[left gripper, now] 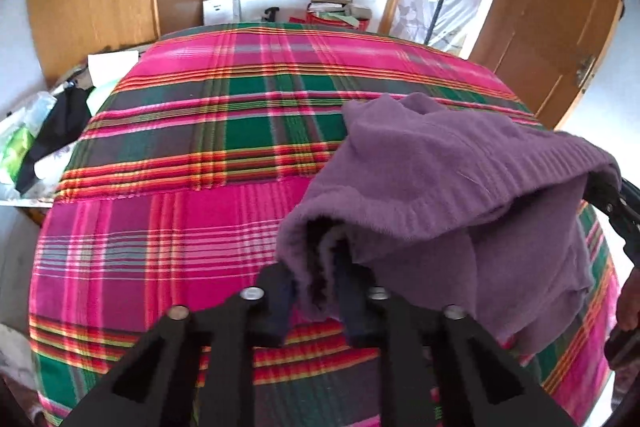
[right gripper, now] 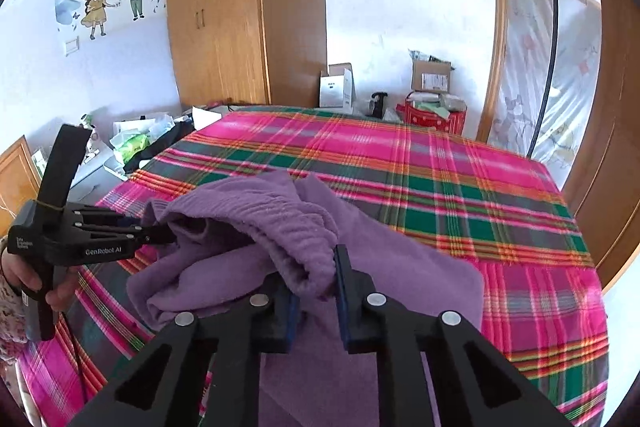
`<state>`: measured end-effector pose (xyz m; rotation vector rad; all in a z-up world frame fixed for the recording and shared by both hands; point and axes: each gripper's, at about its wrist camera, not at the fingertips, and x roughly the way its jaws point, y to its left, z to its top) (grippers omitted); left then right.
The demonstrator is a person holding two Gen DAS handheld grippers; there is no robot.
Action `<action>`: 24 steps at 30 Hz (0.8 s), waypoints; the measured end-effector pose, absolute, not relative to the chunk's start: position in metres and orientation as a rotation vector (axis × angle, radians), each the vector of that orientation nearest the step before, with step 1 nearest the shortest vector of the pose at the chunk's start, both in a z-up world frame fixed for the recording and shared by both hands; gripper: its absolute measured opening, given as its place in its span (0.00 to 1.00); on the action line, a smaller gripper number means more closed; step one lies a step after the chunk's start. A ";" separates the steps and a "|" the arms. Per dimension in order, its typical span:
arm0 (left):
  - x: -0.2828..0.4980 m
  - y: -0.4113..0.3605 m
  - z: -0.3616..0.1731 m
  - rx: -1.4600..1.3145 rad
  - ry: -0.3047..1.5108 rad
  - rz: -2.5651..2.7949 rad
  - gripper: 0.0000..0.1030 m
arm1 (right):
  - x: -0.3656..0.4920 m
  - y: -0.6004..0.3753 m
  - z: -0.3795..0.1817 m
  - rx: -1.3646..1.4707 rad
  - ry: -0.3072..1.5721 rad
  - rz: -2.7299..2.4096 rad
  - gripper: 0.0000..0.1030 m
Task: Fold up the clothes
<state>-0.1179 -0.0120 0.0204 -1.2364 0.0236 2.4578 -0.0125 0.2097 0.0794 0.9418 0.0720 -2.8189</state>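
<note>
A purple knit garment [left gripper: 448, 179] hangs bunched above the plaid bed cover [left gripper: 192, 131], held up by its ribbed hem. My left gripper [left gripper: 318, 291] is shut on one end of that hem, and folds of cloth drape over its fingers. My right gripper [right gripper: 318, 291] is shut on the other end of the garment [right gripper: 256, 227], whose lower part lies spread on the plaid bed cover [right gripper: 460, 195]. In the right wrist view the left gripper [right gripper: 164, 237] comes in from the left, held by a hand [right gripper: 36, 283]. The right gripper [left gripper: 612, 199] shows at the right edge of the left wrist view.
Wooden wardrobes [right gripper: 224, 7] and a door [left gripper: 560, 19] stand around the bed. Cardboard boxes [right gripper: 430, 79] and a red bag [right gripper: 432, 115] sit past the far edge. A cluttered side table [right gripper: 136, 143] lies to the left.
</note>
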 end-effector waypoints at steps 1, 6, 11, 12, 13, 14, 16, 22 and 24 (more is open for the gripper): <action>-0.117 -0.013 0.023 -1.230 0.008 2.457 0.12 | -0.012 0.210 0.086 0.925 0.079 -2.828 0.14; -0.098 -0.026 0.053 -1.128 -0.086 2.489 0.12 | -0.003 0.209 0.121 0.827 0.130 -2.876 0.13; -0.079 -0.039 0.086 -1.027 -0.146 2.520 0.12 | 0.005 0.207 0.155 0.730 0.186 -2.919 0.13; -0.074 -0.041 0.093 -1.009 -0.158 2.520 0.12 | 0.005 0.204 0.162 0.714 0.203 -2.924 0.13; -0.068 -0.042 0.101 -0.984 -0.158 2.523 0.12 | 0.003 0.201 0.170 0.696 0.219 -2.928 0.13; -0.062 -0.043 0.106 -0.960 -0.156 2.524 0.12 | 0.002 0.198 0.177 0.678 0.236 -2.932 0.13; -0.048 -0.046 0.118 -0.913 -0.158 2.526 0.12 | -0.001 0.193 0.192 0.641 0.269 -2.940 0.13; -0.018 -0.062 0.145 -0.820 -0.182 2.543 0.12 | -0.009 0.176 0.237 0.530 0.367 -2.958 0.12; -0.012 -0.069 0.146 -0.818 -0.199 2.555 0.12 | -0.016 0.163 0.245 0.497 0.376 -2.937 0.12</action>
